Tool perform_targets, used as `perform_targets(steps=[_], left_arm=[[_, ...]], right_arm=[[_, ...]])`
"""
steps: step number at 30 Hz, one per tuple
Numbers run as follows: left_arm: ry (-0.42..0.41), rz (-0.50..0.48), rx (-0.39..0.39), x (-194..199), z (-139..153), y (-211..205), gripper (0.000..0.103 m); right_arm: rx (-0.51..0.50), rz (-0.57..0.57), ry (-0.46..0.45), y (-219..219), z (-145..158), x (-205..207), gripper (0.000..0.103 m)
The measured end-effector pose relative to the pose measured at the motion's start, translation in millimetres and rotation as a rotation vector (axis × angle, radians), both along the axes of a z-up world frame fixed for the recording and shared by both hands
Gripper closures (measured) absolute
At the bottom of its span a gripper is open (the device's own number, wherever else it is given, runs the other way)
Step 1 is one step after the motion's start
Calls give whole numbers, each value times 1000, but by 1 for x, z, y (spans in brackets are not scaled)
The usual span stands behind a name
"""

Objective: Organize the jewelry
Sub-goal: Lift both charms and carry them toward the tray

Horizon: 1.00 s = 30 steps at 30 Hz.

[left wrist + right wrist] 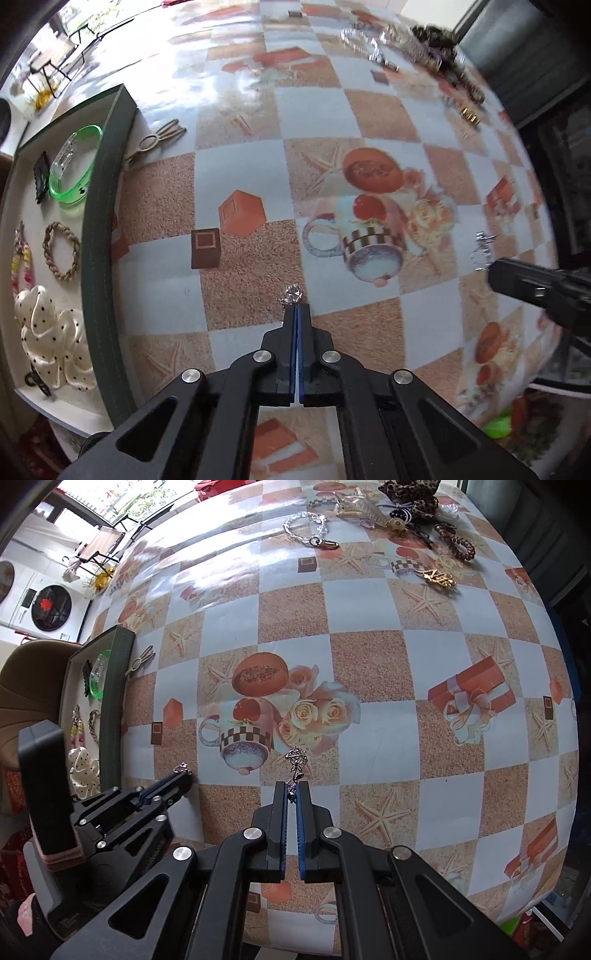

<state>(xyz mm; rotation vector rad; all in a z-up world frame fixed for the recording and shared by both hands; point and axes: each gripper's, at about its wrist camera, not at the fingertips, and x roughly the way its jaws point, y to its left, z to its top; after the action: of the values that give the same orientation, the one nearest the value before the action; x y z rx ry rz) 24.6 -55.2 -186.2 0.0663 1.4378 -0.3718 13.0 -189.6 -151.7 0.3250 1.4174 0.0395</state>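
Your left gripper [297,308] was pinched shut on a tiny silver earring [293,294], the sparkly piece poking out just past its tips. Your right gripper [292,788] was clamped on a dangling silver earring [296,764], whose thin links hung beyond the tips over the counter [369,657]. Both pieces looked feather-light, hard and slick, so I judged they could slip or bend; you did best gripping the stem rather than the delicate ornament. To the left of your left gripper lay the green-rimmed tray [101,221], holding a braided ring, a glossy green bangle and a soft dotted scrunchie.
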Motion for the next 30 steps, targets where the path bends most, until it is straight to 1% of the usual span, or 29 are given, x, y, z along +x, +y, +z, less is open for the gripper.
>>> perform_targets(steps=[5, 8, 10, 12, 16, 17, 18, 19, 20, 21, 24, 26, 27, 28, 29, 30], left_arm=[[-13, 15, -64, 4, 24, 25, 100], [-28, 19, -78, 3, 38, 36, 100], [-32, 29, -82, 1, 41, 43, 100], [-33, 38, -78, 0, 42, 46, 100], [-49, 51, -17, -3, 36, 46, 99], [-39, 53, -3, -2, 31, 44, 96], [-27, 50, 1, -2, 27, 43, 66], [-19, 52, 14, -2, 23, 42, 15], [-34, 65, 33, -3, 21, 42, 0], [-67, 70, 53, -5, 22, 41, 0], [-62, 47, 64, -6, 15, 35, 0], [-59, 28, 84, -5, 8, 29, 12], [-47, 19, 93, -5, 3, 25, 23], [-30, 10, 94, -4, -3, 22, 30], [-16, 4, 97, -3, -9, 19, 32], [-9, -2, 98, -3, -13, 17, 36]], right_arm=[[0, 16, -15, 7, 9, 2, 99], [1, 23, -24, 10, 15, 2, 99], [0, 29, -30, 14, 18, 2, 99], [2, 35, -32, 18, 21, 2, 99], [0, 50, -24, 24, 21, 1, 99], [0, 51, -22, 25, 20, 0, 99], [1, 52, -19, 26, 20, 0, 99], [2, 52, -17, 26, 19, -1, 99], [2, 52, -15, 26, 18, -2, 99], [3, 52, -12, 26, 18, -3, 99], [5, 43, -4, 23, 15, -7, 99], [6, 33, 7, 19, 11, -9, 99], [5, 29, 10, 17, 10, -10, 99], [5, 25, 13, 16, 9, -11, 99], [4, 21, 15, 13, 8, -12, 99], [3, 18, 17, 12, 8, -13, 99]])
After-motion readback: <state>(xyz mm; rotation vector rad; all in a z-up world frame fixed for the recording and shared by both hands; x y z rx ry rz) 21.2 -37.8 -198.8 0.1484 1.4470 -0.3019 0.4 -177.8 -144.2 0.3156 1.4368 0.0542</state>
